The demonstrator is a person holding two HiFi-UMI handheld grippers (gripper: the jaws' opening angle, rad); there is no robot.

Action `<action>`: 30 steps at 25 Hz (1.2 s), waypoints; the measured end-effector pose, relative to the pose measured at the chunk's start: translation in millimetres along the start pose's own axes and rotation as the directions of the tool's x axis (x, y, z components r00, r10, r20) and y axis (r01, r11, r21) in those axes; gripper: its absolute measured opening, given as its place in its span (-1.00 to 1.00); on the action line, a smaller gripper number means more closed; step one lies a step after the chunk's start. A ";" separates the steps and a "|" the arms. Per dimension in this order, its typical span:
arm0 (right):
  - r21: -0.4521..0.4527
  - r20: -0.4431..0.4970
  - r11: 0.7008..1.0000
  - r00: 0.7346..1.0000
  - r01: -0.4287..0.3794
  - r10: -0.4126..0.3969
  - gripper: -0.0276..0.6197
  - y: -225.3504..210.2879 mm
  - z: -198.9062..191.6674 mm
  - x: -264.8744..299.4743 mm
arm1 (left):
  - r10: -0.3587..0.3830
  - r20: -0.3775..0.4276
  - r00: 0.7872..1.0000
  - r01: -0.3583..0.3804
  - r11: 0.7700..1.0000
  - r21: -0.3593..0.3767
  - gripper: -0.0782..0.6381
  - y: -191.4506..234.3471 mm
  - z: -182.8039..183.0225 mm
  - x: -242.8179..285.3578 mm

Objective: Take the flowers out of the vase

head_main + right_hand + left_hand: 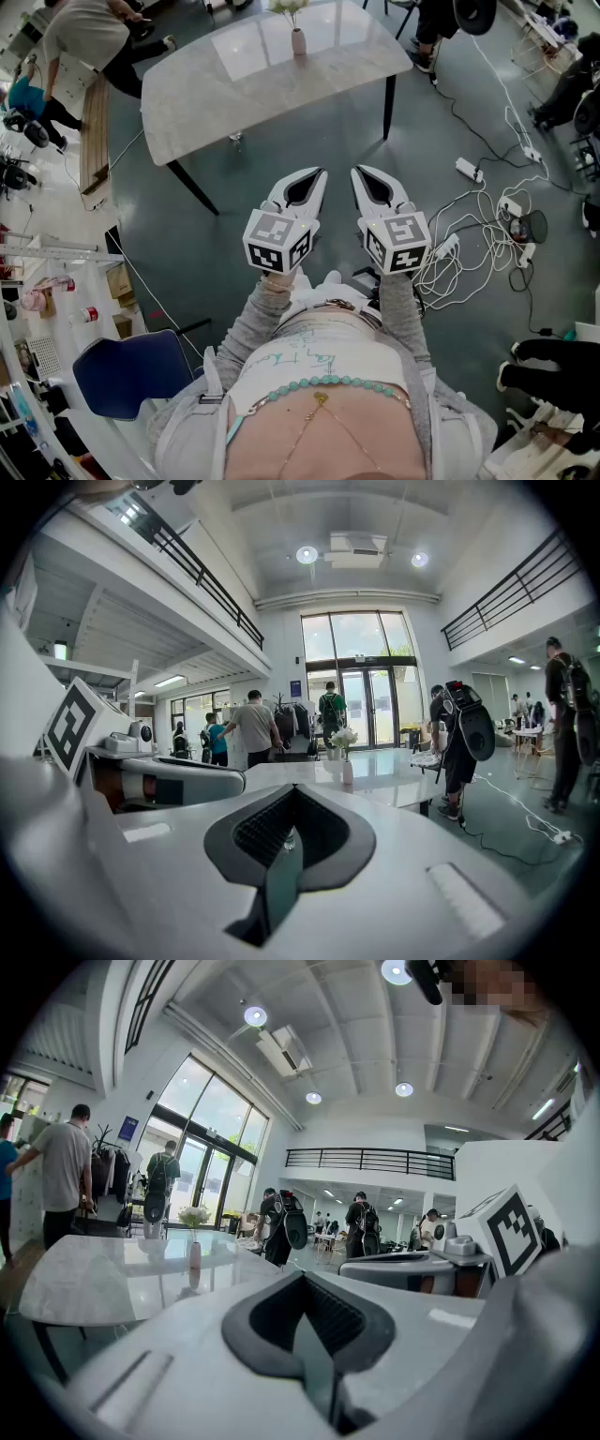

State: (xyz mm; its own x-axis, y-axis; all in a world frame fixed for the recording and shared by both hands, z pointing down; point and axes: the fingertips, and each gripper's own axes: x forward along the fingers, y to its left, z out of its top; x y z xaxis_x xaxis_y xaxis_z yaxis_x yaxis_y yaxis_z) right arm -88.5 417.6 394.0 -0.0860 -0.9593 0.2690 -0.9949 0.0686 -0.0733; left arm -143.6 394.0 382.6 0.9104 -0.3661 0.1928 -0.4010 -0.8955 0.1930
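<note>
Your left hand-held gripper and right hand-held gripper sit side by side over the floor, each with jaws closed together on nothing. Well ahead of them, the flowers stand in the vase near the tabletop's far edge.

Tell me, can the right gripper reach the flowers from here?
Probably not: the right gripper is held close to the person, and the flowers stand far across the table. Nothing blocks it.
</note>
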 end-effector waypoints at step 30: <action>0.027 0.012 0.996 0.996 -0.090 0.090 -0.83 -31.8 10.5 51.4 | 0.041 -0.002 0.999 -0.041 0.999 -0.020 -0.78 46.2 8.1 60.5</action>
State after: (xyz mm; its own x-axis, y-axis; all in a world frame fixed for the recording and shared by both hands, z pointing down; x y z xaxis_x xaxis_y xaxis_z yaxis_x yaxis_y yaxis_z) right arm -60.8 363.2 400.1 -0.1743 -0.9524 0.2501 -0.9814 0.1474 -0.1229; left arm -106.2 328.4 395.4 0.8931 -0.4019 0.2022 -0.4398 -0.8746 0.2041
